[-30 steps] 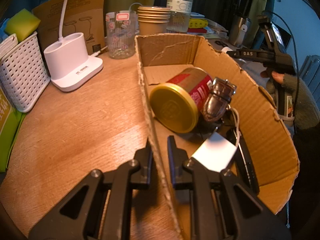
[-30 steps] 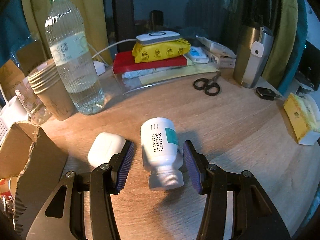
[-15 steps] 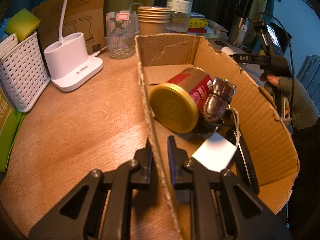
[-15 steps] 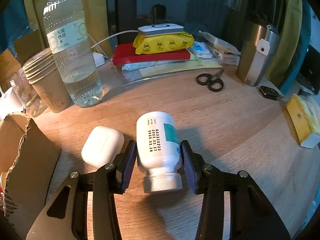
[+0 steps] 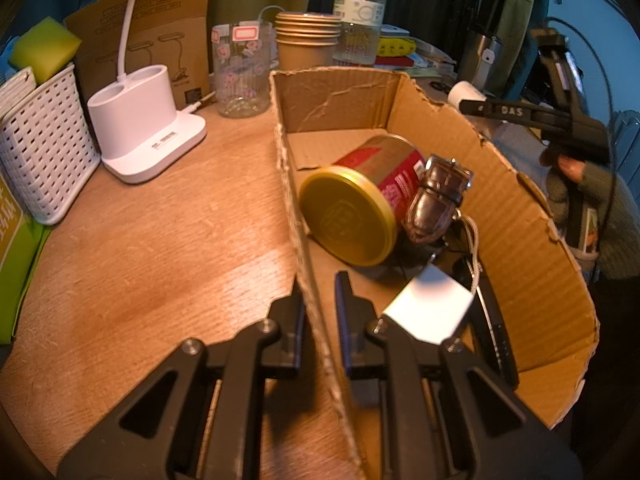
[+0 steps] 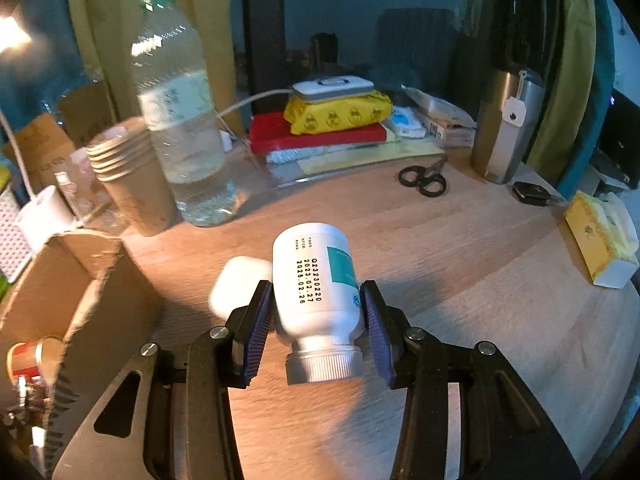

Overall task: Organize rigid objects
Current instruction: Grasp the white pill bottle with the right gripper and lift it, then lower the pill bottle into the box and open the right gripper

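Note:
My left gripper point(image 5: 320, 284) is shut on the near left wall of a torn cardboard box point(image 5: 500, 208), one finger inside and one outside. In the box lie a red tin with a gold lid point(image 5: 352, 220), a small metal lantern-shaped piece point(image 5: 436, 200), a white block point(image 5: 430, 310) and a flat black item point(image 5: 492, 320). My right gripper point(image 6: 316, 292) is shut on a white pill bottle point(image 6: 312, 264), cap toward the camera, held a little above the table. A white earbud case point(image 6: 236, 280) lies just behind its left finger. The box corner point(image 6: 80, 280) is at the left.
Beyond the box stand a water bottle point(image 6: 180, 120), stacked paper cups point(image 6: 132, 184) and a glass point(image 5: 240, 76). Scissors point(image 6: 424, 180), a steel tumbler point(image 6: 504, 128), a key fob point(image 6: 532, 192) and a tissue box point(image 6: 600, 240) lie to the right. A lamp base point(image 5: 148, 128) and white basket point(image 5: 44, 140) sit left.
The right gripper's jaws closed on the pill bottle, lifted it off the table and carried it left toward the box. The left gripper stayed clamped on the box wall.

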Demonstrator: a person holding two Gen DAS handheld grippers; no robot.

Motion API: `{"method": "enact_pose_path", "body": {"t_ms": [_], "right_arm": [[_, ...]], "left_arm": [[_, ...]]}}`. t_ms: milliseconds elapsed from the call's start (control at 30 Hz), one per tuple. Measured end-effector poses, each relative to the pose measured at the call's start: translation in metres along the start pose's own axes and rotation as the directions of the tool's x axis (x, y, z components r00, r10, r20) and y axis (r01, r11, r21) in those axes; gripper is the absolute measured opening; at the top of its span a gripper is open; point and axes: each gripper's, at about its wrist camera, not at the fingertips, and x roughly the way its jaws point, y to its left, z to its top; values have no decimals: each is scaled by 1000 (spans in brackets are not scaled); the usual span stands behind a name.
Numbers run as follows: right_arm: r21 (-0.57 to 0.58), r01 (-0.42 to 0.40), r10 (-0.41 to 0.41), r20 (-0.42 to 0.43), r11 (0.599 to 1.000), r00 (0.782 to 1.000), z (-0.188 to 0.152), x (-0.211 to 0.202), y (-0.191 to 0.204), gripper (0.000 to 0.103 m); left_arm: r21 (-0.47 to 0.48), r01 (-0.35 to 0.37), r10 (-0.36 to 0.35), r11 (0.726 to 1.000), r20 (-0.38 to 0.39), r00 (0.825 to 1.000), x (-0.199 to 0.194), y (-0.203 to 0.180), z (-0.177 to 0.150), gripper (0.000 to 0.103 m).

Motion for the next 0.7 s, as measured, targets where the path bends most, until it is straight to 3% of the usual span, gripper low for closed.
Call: {"method": "enact_pose_path", "body": {"t_ms": [700], "right_arm": [[-97,-58,70,131,994,989,-4,-76,57,47]], "left_arm": [[0,0,0,1000,0,1000,0,0,0,14]]}}
